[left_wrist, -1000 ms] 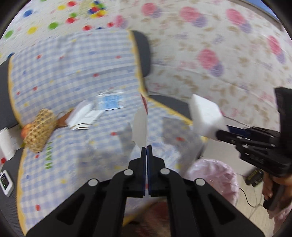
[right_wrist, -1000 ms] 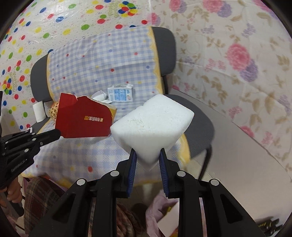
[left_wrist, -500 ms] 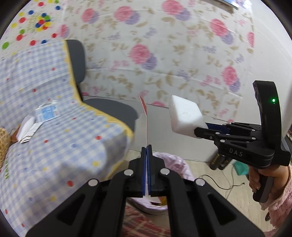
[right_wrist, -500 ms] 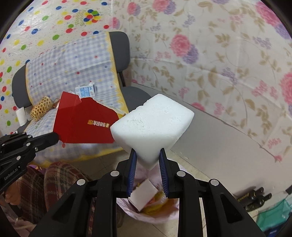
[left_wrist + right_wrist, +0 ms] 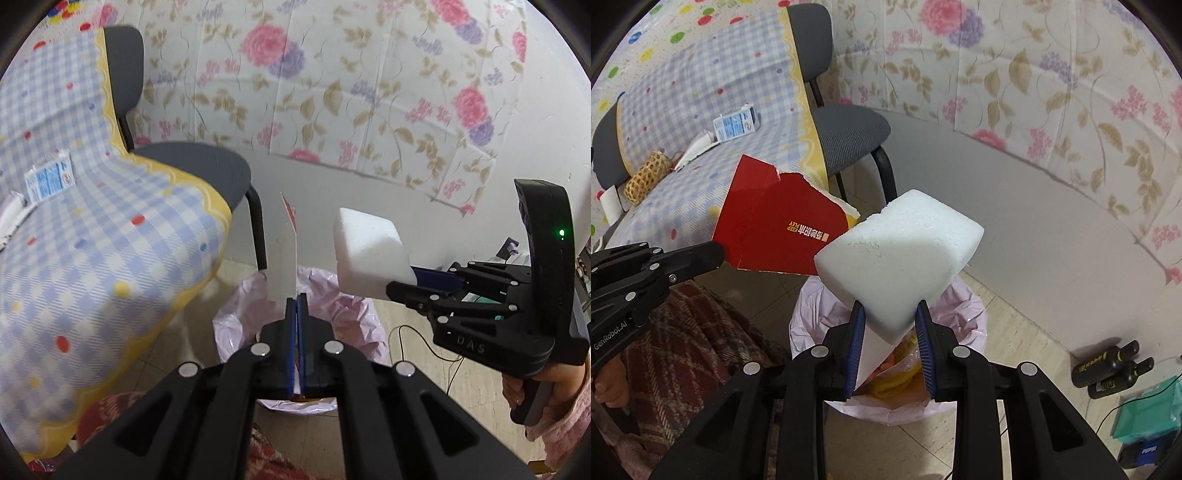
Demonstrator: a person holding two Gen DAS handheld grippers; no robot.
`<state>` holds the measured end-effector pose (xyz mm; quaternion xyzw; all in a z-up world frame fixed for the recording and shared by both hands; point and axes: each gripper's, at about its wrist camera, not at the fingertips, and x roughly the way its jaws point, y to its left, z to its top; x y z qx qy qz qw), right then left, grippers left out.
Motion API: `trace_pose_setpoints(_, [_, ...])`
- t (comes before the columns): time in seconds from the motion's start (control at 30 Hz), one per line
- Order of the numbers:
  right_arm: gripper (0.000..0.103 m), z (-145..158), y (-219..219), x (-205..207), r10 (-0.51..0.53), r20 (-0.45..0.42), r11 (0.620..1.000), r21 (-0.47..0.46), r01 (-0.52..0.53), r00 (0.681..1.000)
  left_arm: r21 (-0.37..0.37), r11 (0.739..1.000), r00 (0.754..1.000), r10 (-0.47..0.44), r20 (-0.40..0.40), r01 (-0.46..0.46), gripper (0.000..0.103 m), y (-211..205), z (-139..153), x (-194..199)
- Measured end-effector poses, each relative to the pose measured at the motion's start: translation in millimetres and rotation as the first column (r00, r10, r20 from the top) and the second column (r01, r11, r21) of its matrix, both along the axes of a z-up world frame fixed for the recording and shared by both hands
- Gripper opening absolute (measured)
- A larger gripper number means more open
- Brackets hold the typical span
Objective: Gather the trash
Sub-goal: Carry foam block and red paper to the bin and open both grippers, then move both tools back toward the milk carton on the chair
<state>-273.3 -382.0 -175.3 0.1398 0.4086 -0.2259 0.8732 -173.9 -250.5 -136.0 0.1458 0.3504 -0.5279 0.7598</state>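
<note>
Both grippers have swung from the chair to above the pink-lined trash bin (image 5: 964, 310), the left gripper (image 5: 295, 306) clamping the torn red card (image 5: 779, 229), the right gripper (image 5: 890, 325) squeezing the white foam block (image 5: 901, 254).

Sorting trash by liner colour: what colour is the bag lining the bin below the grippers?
Pale pink; the bin liner shows best in the right wrist view.

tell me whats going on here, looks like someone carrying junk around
A person is clearing trash with a handheld tool in each hand. The right tool is shut on a white foam block, and the left tool pinches a torn red cardboard piece. Both are held above the pink-lined trash bin on the floor. A small milk carton lies on the covered chairs.
</note>
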Motion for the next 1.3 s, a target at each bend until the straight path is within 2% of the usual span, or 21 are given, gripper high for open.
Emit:
trace_pose_setpoints(0.33, [0.044, -15, -16, 17, -0.016, -0.033, 1.000, -0.001, 0.016, 0.999, 0.042, 0.999, 1.000, 0.016, -0.021, -0.015, 0.001, -25, -13, 19])
trace_pose_setpoints(0.43, [0.044, -8, -18, 13, -0.029, -0.021, 1.000, -0.006, 0.028, 0.999, 0.030, 0.998, 0.998, 0.050, -0.035, -0.049, 0.013, -20, -10, 29])
trace_pose_setpoints(0.5, [0.044, 1, -18, 10, -0.038, -0.004, 0.999, -0.009, 0.038, 0.999, 0.022, 0.996, 0.996, 0.082, -0.017, -0.082, 0.033, -12, -5, 35])
trace_pose_setpoints(0.53, [0.044, 6, -17, 8, -0.040, 0.006, 0.999, -0.011, 0.040, 0.999, 0.018, 0.995, 0.995, 0.096, -0.010, -0.096, 0.037, -9, -2, 36])
trace_pose_setpoints(0.7, [0.044, 36, -10, 2, -0.040, 0.068, 0.999, -0.011, 0.041, 0.997, 0.002, 0.988, 0.988, 0.157, -0.002, -0.157, 0.038, 9, 9, 45])
trace_pose_setpoints(0.83, [0.044, 66, 5, 7, 0.004, 0.127, 1.000, -0.030, 0.000, 0.992, 0.007, 0.978, 0.978, 0.210, 0.005, -0.210, 0.038, 27, 19, 50])
trace_pose_setpoints(1.03, [0.044, 94, 27, 42, 0.099, 0.173, 0.994, -0.056, -0.090, 0.980, -0.002, 0.947, 0.947, 0.322, 0.007, -0.322, 0.040, 60, 40, 67])
trace_pose_setpoints(1.1, [0.044, 100, 35, 59, 0.135, 0.181, 0.990, -0.062, -0.125, 0.974, -0.014, 0.928, 0.927, 0.373, 0.038, -0.372, 0.048, 74, 48, 75])
trace_pose_setpoints(1.17, [0.044, 105, 44, 79, 0.174, 0.189, 0.984, -0.073, -0.163, 0.966, -0.027, 0.914, 0.913, 0.405, 0.050, -0.404, 0.051, 87, 55, 83])
trace_pose_setpoints(1.3, [0.044, 113, 64, 121, 0.252, 0.189, 0.967, -0.098, -0.237, 0.949, -0.043, 0.865, 0.861, 0.501, 0.085, -0.500, 0.062, 118, 64, 106])
